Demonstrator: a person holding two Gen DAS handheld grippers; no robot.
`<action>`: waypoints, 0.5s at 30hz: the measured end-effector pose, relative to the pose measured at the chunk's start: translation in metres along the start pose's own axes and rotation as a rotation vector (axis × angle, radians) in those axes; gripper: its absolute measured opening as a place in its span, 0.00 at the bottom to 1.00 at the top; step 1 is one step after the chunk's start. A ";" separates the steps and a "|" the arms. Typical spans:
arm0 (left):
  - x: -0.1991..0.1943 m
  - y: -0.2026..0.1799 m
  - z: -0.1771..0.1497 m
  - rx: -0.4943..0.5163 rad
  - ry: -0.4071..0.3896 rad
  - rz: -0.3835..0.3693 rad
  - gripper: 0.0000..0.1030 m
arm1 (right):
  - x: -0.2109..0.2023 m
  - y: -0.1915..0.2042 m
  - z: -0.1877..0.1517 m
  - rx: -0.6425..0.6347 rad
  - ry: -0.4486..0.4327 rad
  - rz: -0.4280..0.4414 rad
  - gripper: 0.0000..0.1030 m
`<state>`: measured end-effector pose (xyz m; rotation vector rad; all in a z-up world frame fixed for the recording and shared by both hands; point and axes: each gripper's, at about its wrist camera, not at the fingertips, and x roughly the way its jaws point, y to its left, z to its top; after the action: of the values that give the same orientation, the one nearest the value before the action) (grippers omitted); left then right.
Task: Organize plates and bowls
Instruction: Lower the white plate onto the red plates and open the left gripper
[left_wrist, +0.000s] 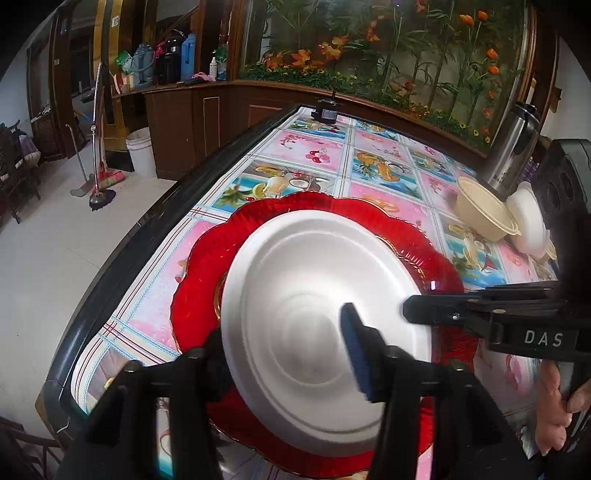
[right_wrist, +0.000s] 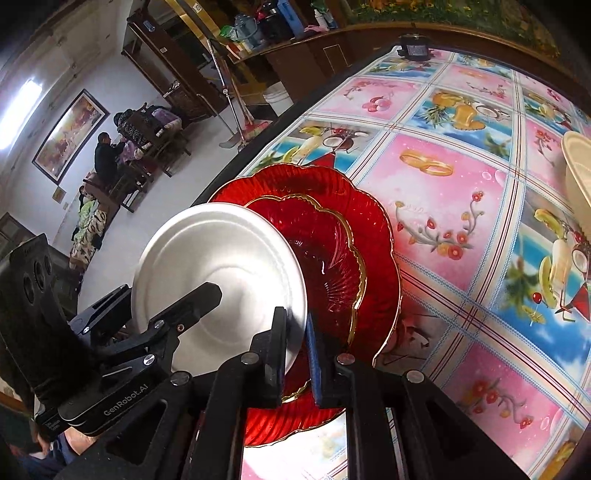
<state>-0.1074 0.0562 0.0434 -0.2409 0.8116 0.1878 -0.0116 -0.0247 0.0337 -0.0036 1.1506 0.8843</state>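
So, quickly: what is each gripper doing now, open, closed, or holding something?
Left gripper: open, jaws on either side of the white plate, not pressing it.
Right gripper: shut on the white plate's rim, above the red plates.

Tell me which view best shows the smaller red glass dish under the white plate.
The right wrist view: the smaller red dish shows its gold scalloped rim and ribbed centre beside the tilted white plate. In the left wrist view the plate covers it almost entirely.
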 end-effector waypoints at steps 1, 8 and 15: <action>-0.002 0.000 0.000 0.000 -0.006 0.003 0.64 | 0.000 0.000 0.000 -0.002 0.000 -0.002 0.13; -0.013 0.004 0.005 -0.014 -0.038 0.003 0.76 | -0.001 0.000 0.001 -0.005 -0.005 -0.002 0.14; -0.017 0.002 0.006 -0.016 -0.048 -0.002 0.81 | -0.012 -0.002 0.003 -0.015 -0.040 0.009 0.15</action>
<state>-0.1152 0.0584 0.0599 -0.2516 0.7627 0.1974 -0.0097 -0.0320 0.0434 0.0071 1.1076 0.8978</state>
